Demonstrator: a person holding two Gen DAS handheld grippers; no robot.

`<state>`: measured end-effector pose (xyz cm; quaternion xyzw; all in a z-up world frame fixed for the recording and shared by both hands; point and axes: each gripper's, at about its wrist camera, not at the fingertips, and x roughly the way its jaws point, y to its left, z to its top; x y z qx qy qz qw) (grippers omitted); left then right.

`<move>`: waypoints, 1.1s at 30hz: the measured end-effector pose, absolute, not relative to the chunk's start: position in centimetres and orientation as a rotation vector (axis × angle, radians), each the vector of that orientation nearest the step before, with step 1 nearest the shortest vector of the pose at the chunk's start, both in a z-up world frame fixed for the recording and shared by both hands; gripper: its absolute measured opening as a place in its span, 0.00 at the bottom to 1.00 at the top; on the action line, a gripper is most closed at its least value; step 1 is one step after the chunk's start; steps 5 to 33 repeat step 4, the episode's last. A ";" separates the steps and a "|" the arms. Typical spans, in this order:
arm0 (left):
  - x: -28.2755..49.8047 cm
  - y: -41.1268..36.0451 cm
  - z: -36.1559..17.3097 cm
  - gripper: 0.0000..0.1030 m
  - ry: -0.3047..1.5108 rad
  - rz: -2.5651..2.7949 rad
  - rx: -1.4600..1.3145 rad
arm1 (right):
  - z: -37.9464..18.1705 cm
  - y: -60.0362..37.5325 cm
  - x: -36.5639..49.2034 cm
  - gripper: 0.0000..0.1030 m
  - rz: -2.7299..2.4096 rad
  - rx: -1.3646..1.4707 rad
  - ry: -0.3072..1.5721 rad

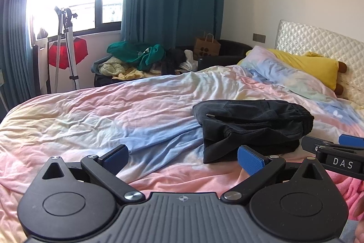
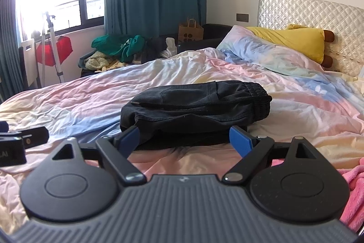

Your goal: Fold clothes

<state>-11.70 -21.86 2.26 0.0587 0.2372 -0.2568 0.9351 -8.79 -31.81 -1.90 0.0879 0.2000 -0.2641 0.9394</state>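
Note:
A pair of black trousers (image 1: 250,124) lies folded into a thick bundle on the pastel bedcover (image 1: 113,111), its elastic waistband to the right. My left gripper (image 1: 183,157) is open and empty, low over the cover, just left of and in front of the bundle. In the right wrist view the same black trousers (image 2: 195,111) lie straight ahead. My right gripper (image 2: 185,140) is open and empty, its blue pads (image 2: 240,142) just in front of the bundle's near edge. The right gripper also shows at the right edge of the left wrist view (image 1: 336,152).
A pink fleece blanket (image 2: 350,188) lies at the near right. A pastel pillow (image 2: 261,54) and a yellow cushion (image 2: 293,40) rest against the quilted headboard (image 2: 318,15). A heap of clothes (image 1: 136,58), a paper bag (image 1: 206,44) and a tripod (image 1: 68,47) stand beyond the bed.

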 end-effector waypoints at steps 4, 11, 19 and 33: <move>-11.7 -21.7 2.3 1.00 0.485 -0.516 0.121 | -1.9 -31.8 -8.8 0.85 -0.540 0.179 0.407; -11.7 -21.7 2.3 1.00 0.485 -0.516 0.121 | -1.9 -31.8 -8.8 0.85 -0.540 0.179 0.407; -11.7 -21.7 2.3 1.00 0.485 -0.516 0.121 | -1.9 -31.8 -8.8 0.85 -0.540 0.179 0.407; -11.7 -21.7 2.3 1.00 0.485 -0.516 0.121 | -1.9 -31.8 -8.8 0.85 -0.540 0.179 0.407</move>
